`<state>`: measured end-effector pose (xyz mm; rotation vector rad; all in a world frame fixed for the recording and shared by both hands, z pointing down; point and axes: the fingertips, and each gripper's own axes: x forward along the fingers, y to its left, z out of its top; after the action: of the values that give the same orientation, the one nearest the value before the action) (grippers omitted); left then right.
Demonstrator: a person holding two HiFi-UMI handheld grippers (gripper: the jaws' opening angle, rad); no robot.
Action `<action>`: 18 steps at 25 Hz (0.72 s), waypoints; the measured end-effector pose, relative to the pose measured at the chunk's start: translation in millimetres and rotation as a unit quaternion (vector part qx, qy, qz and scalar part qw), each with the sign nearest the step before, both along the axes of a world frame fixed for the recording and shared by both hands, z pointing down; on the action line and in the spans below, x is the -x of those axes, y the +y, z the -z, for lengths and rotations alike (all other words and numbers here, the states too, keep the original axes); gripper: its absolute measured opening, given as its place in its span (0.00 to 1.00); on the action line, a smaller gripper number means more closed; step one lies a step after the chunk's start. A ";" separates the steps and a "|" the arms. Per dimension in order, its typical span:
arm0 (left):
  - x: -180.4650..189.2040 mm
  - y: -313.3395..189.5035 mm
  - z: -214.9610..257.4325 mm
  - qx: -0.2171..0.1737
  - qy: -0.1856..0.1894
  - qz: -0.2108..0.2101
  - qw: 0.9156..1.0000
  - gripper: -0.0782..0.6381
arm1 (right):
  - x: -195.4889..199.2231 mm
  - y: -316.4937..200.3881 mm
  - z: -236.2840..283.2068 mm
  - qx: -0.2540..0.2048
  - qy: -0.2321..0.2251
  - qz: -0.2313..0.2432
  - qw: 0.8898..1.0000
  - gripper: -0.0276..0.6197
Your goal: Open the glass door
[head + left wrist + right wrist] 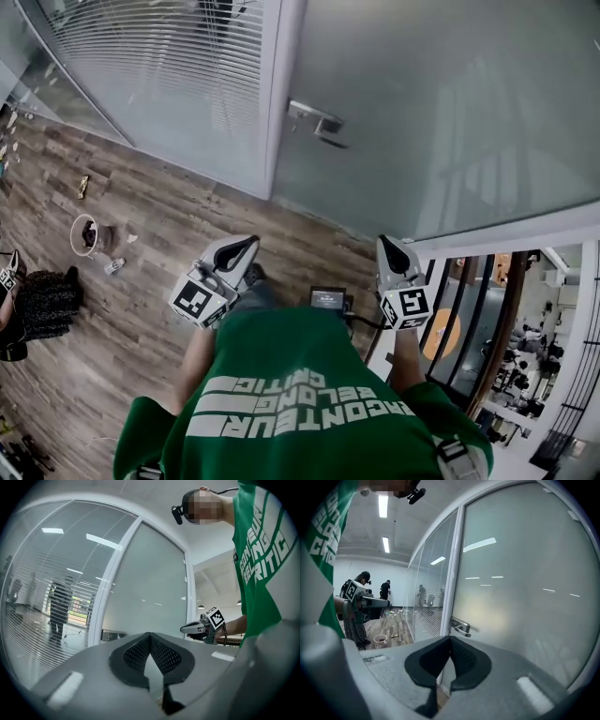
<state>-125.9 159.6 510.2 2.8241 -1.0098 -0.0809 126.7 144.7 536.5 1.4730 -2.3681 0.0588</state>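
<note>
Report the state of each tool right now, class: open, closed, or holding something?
Left tool: closed, with nothing between its jaws.
Right tool: closed, with nothing between its jaws.

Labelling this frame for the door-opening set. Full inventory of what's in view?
glass door: one, frosted grey, straight ahead
door handle: one, silver, at the door's left edge
glass wall: one, with white blinds, left of the door
floor: brown wood planks
cup: one, white rim, dark inside, on the floor at left
railing: one, dark bars, at right
bystander: one, dark clothes, left edge
shirt: one, green with white print, on the person
left gripper: grey, jaws together, empty, short of the door
right gripper: grey, jaws together, empty, short of the door
</note>
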 end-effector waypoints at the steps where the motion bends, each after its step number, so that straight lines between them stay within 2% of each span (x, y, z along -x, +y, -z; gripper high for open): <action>1: 3.6 -6.5 -1.5 0.004 0.003 0.006 1.000 0.13 | 1.7 -9.0 -1.0 0.004 0.005 0.001 1.000 0.03; 5: 20.8 -30.8 -8.0 0.022 0.015 0.031 0.999 0.13 | 12.2 -43.1 -9.5 0.024 0.018 0.002 1.000 0.03; 15: 55.1 -48.4 -9.5 0.014 0.017 0.042 0.999 0.13 | 26.6 -93.6 -14.5 0.038 0.035 0.002 0.999 0.03; 18: 63.5 -51.9 -10.0 0.005 0.017 0.055 0.998 0.13 | 28.3 -115.2 -20.4 0.043 0.046 0.016 0.998 0.10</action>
<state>-189.4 107.6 520.2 2.7475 -1.1535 -0.1336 98.4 29.5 556.9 1.3693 -2.2861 0.0814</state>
